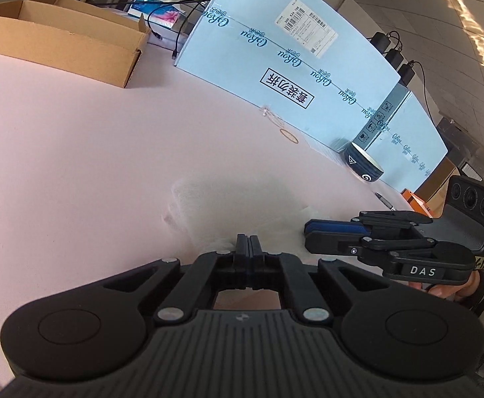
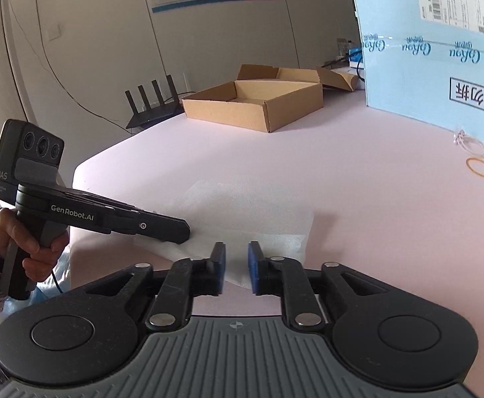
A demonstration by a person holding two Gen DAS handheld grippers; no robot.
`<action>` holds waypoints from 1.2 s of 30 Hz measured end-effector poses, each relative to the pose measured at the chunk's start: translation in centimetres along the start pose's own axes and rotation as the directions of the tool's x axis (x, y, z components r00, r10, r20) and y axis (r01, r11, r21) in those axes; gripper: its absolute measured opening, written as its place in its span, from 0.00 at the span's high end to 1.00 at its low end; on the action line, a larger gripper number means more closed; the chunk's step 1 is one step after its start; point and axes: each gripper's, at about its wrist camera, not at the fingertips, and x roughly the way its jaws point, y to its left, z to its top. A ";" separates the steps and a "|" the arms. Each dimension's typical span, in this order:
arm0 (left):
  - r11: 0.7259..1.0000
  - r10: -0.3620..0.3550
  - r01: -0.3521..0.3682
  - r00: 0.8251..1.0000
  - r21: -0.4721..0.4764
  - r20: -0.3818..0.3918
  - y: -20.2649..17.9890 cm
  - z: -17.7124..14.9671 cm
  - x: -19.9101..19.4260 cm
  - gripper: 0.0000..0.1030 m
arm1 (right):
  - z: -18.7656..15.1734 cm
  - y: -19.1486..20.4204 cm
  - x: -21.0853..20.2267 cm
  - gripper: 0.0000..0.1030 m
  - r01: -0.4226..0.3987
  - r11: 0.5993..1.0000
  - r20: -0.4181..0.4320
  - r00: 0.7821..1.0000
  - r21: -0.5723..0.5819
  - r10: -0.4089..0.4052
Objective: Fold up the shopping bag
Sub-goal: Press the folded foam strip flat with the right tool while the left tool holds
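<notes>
Nearest the lens in the left wrist view, the left hand-held gripper [image 1: 248, 242] has its two fingers pressed together at the near edge of the shopping bag [image 1: 228, 205]. Thin white film seems to be caught between them, though the pinch itself is too small to confirm. That grip would anchor one edge so the film cannot slide on the smooth pink counter [image 1: 76, 149].

In the right wrist view, the right hand-held gripper [image 2: 237, 258] stands with its blue pads spread, hovering just over the bag's near edge at 6 o'clock, holding nothing. It looks ready either to take an edge or to have just let one go; the frames fit both. The bag lies flat and roughly rectangular, apparently layered, in the middle of the counter.

By count: one bag, two hand-held grippers, one open cardboard box [image 2: 258, 99] at 12 o'clock, one rubber band [image 2: 479, 167] at 2 o'clock, one dark bowl [image 1: 363, 164], and two large blue cartons [image 1: 275, 56] behind.
</notes>
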 end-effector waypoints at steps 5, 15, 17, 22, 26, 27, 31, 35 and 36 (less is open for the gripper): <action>0.999 -0.036 0.036 0.998 0.014 -0.045 0.6 0.7 0.4 0.98 | -0.6 3.9 -2.5 0.62 0.183 0.852 0.045 0.982 -0.490 -0.185; 0.995 -0.093 0.096 0.989 0.016 -0.115 1.6 1.7 1.0 0.98 | -4.9 6.4 2.5 0.68 0.012 0.191 -0.041 0.962 -0.982 -0.269; 0.994 -0.102 0.105 0.987 0.014 -0.123 1.7 1.9 1.1 0.98 | -5.2 6.2 3.4 0.69 -0.013 0.100 -0.039 0.963 -0.995 -0.265; 0.992 -0.123 0.122 0.983 -0.020 -0.133 2.4 2.4 1.2 0.98 | -5.4 6.1 5.0 0.93 -0.040 0.076 -0.058 0.966 -0.996 -0.252; 0.979 -0.042 0.050 0.998 0.199 -0.045 -0.6 2.2 -0.9 0.98 | -4.8 6.0 5.4 0.94 -0.033 0.173 -0.078 0.963 -0.984 -0.260; 0.962 -0.040 0.044 0.999 0.271 -0.018 -1.8 2.1 -1.6 0.97 | -4.4 6.0 5.4 0.94 -0.039 0.199 -0.092 0.960 -0.979 -0.263; 0.829 -0.015 0.000 1.000 0.559 0.023 -6.5 1.0 -2.9 0.88 | -2.5 6.0 5.5 0.94 -0.072 0.326 -0.164 0.950 -0.943 -0.265; 0.663 0.065 -0.020 0.997 0.749 -0.031 -8.1 -0.3 -0.7 0.87 | -1.8 6.0 5.4 0.94 -0.090 0.362 -0.197 0.942 -0.928 -0.272; 0.605 0.098 -0.046 0.995 0.795 -0.017 -8.3 -0.7 -0.1 0.87 | -1.6 6.0 5.4 0.94 -0.094 0.370 -0.205 0.940 -0.924 -0.274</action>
